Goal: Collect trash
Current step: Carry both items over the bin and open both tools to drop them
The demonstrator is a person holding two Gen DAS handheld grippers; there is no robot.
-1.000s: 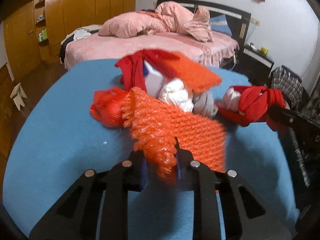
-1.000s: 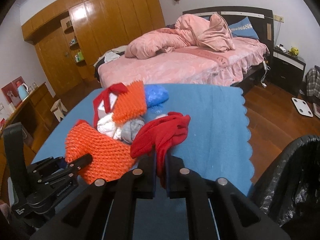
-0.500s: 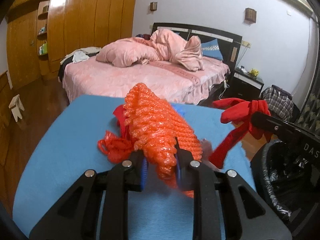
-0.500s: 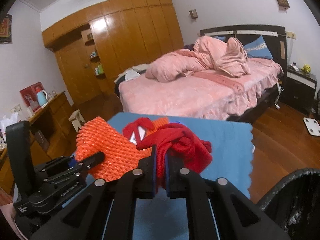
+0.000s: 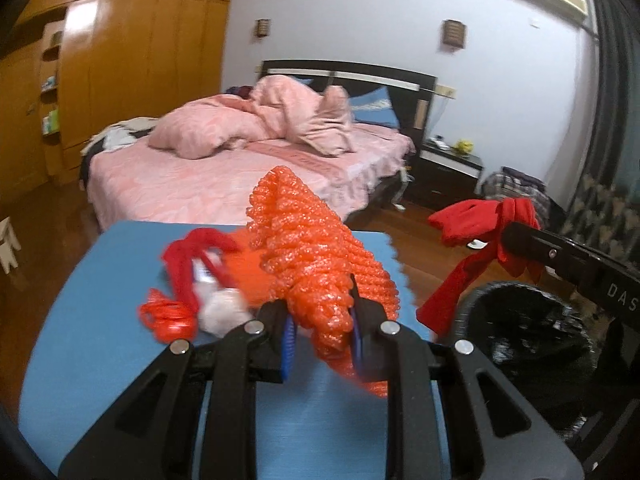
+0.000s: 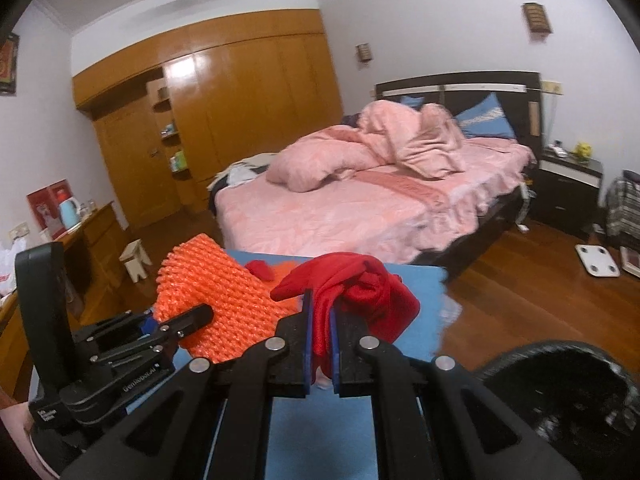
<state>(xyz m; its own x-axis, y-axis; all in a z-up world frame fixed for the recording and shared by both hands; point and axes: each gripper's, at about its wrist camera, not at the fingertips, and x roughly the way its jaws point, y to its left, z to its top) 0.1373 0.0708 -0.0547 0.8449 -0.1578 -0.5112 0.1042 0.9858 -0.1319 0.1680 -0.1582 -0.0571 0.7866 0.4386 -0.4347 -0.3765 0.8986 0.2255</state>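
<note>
1. Gripping an orange foam net (image 5: 320, 264), the left gripper (image 5: 322, 330) fills the lower centre of the left wrist view; its two fingers are clenched on the net, which stands up above them.
2. In the right wrist view the same net (image 6: 224, 300) appears at centre left, held by the left gripper (image 6: 176, 326) at the lower left of the frame.
3. The right gripper (image 6: 321, 334) sits at the bottom centre of its own view, its fingers closed tight on a red cloth (image 6: 356, 292) that bunches above the tips.
4. In the left wrist view this red cloth (image 5: 480, 240) hangs at the right of the frame, above the rim of a bin lined with a black bag (image 5: 532, 332).
5. The bin (image 6: 560, 392) shows also at the lower right of the right wrist view.
6. A blue table (image 5: 100, 300) lies under both tools.
7. On it, at centre left of the left wrist view, rest a small pile of trash (image 5: 200, 280): red strips, something white, an orange scrap; it is blurred.
8. A bed with pink bedding (image 6: 360, 200) stands behind the table.
</note>
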